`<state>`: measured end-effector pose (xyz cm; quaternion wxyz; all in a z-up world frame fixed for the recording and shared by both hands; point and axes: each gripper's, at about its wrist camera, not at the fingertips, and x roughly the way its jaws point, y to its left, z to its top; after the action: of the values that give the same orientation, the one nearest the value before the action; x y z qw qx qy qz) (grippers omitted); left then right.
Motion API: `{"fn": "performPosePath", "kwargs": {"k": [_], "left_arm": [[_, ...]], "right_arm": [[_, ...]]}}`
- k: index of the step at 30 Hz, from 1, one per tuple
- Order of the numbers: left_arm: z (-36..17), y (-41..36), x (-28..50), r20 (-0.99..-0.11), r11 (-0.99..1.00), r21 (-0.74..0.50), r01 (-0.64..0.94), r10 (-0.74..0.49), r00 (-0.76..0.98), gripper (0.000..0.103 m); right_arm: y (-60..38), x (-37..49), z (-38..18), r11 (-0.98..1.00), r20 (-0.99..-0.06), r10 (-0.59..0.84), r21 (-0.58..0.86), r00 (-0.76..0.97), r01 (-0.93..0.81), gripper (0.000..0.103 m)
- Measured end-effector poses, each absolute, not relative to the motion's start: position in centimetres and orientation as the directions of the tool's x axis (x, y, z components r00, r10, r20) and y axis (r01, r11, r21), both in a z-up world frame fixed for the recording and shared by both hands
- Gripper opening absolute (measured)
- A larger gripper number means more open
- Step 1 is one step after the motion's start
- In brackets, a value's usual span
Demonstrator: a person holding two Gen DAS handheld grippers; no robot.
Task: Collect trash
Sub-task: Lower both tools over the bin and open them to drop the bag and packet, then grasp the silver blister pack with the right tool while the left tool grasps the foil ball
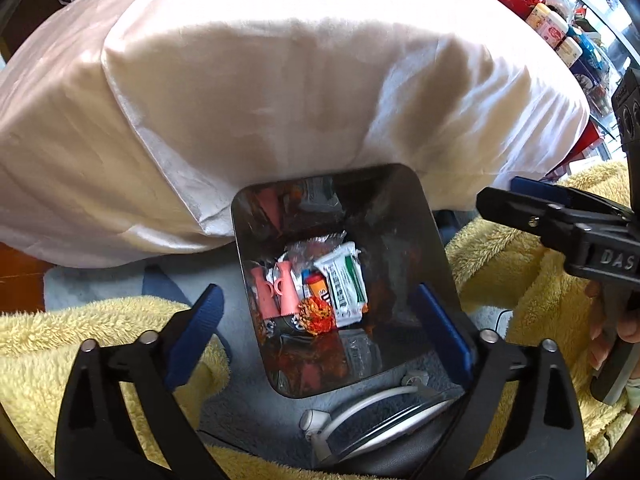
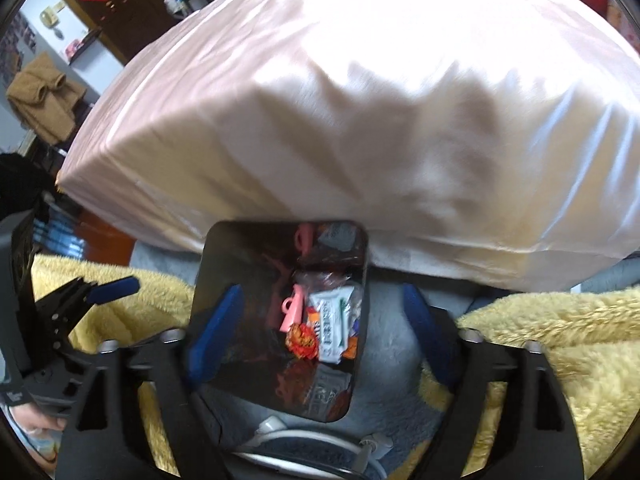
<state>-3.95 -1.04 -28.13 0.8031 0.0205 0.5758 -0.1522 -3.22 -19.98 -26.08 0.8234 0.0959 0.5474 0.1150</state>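
1. Both the left hand-held gripper [image 1: 320, 316] and the right hand-held gripper [image 2: 320, 332] hang wide open and empty over the dark bin [image 1: 432, 240].
2. The trash [image 1: 316, 280], wrappers and pink bits, lies at the bin's bottom.
3. Judged: lift clear of the rim before seeking more litter.
4. Far: a satin pillow [image 1: 280, 80]. Left and right: yellow fleece blanket [image 1: 60, 344]; cluttered shelves beyond.
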Motion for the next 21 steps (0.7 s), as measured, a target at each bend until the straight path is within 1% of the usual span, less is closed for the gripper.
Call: {"fn": "performPosePath", "kwargs": {"k": [1,2,7,9,12,17,21], "left_arm": [[-27.8,-1.1,-3.9,-0.928,0.953,-0.143,0.268,-0.223,0.298,0.094],[-27.6,-1.0,-3.9,-0.925,0.953,-0.143,0.266,-0.225,0.307,0.095],[-25.9,-0.5,-3.0,-0.906,0.960,-0.157,0.233,-0.234,0.354,0.095],[-24.6,-0.4,-2.5,-0.888,0.959,-0.172,0.226,-0.251,0.386,0.095],[-22.3,-0.3,-1.5,-0.860,0.961,-0.165,0.220,-0.249,0.445,0.095],[-19.1,-0.9,1.5,-0.829,0.963,-0.141,0.228,-0.241,0.505,0.095],[-17.5,-1.2,4.4,-0.820,0.961,-0.120,0.249,-0.237,0.521,0.095]], "right_arm": [[-20.0,-3.2,-25.6,0.961,-0.877,0.276,0.266,0.393,-0.079,0.094],[-20.0,-3.2,-25.2,0.964,-0.872,0.265,0.256,0.411,-0.079,0.095],[-20.7,-2.4,-22.9,0.954,-0.833,0.292,0.288,0.471,-0.082,0.095],[-21.2,-1.8,-21.6,0.950,-0.813,0.301,0.302,0.499,-0.081,0.095],[-22.2,-0.6,-19.2,0.949,-0.780,0.296,0.305,0.552,-0.078,0.095],[-23.8,2.8,-16.4,0.959,-0.749,0.252,0.278,0.612,-0.055,0.095],[-24.5,6.0,-14.9,0.975,-0.736,0.200,0.218,0.646,-0.053,0.095]]}}
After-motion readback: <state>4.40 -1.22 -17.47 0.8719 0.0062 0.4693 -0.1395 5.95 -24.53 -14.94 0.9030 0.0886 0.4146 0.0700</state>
